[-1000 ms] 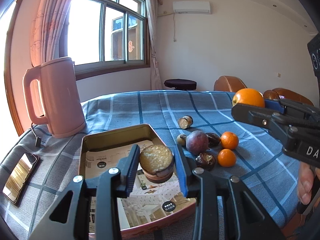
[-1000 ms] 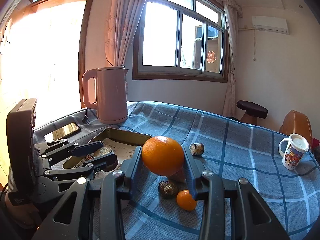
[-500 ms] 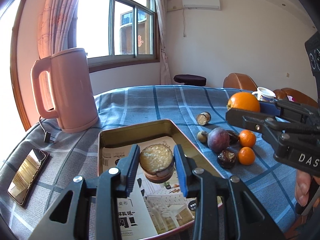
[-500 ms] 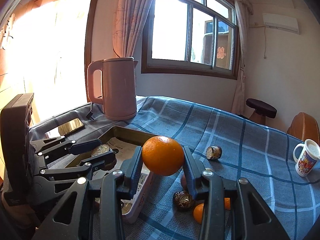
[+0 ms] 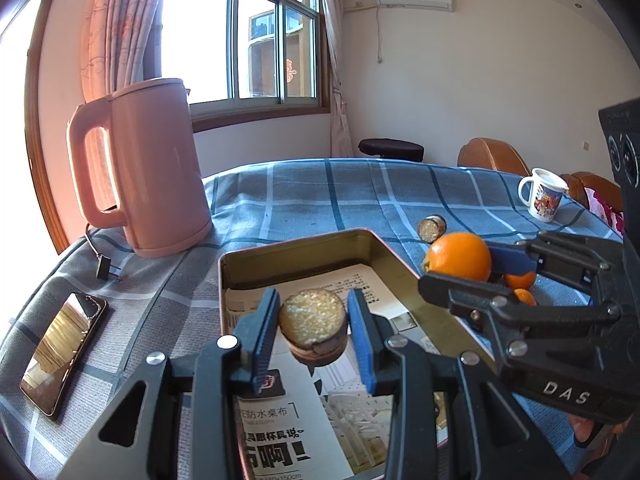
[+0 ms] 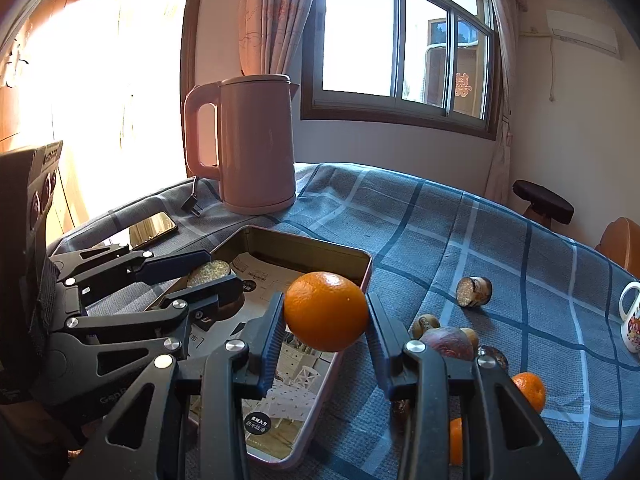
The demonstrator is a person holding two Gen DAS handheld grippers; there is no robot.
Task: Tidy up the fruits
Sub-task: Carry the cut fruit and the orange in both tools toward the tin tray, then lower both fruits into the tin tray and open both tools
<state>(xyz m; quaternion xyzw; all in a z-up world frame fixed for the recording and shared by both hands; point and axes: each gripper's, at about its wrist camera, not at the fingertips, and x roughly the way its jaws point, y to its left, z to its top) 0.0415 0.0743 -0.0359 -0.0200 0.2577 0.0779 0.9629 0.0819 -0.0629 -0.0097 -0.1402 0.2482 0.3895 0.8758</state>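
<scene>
Now both fruits hang over the tin tray [image 5: 298,254]; the left hand-held gripper [image 5: 313,330] clamps a cut fruit half [image 5: 313,322], the right hand-held gripper [image 6: 325,322] clamps the orange [image 6: 326,310]; next, I judge, lower them and loosen each grip.

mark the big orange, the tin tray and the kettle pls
big orange [image 6: 326,312], right wrist view, middle of peel.
tin tray [image 5: 296,242], left wrist view, far rim.
kettle [image 5: 160,168], left wrist view, body side.
</scene>
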